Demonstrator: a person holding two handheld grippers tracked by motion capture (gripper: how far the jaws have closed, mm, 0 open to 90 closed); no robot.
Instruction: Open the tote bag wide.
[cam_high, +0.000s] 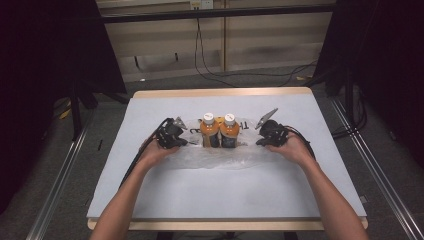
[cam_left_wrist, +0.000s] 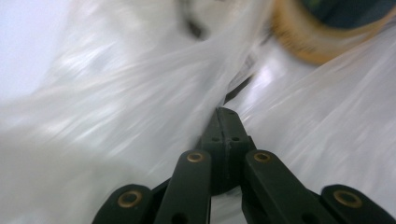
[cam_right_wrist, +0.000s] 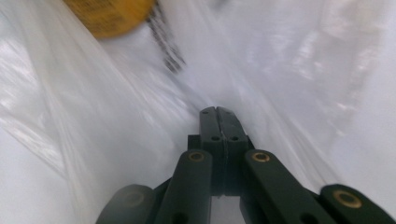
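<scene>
High view shows two bottles (cam_high: 220, 131); both claw views show bag film (cam_left_wrist: 140, 93).

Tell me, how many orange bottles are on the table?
2. Both stand upright side by side at the middle of the table, on the clear plastic bag: the left bottle and the right bottle, between the two grippers. No others show.

Two bottles (cam_high: 220, 131) stand side by side on the plastic bag (cam_high: 220, 159), mid-desk (cam_high: 150, 190). The left tool (cam_high: 186, 142) lies left of them. The right tool (cam_high: 257, 142) lies right, each at the bag's edge.
</scene>
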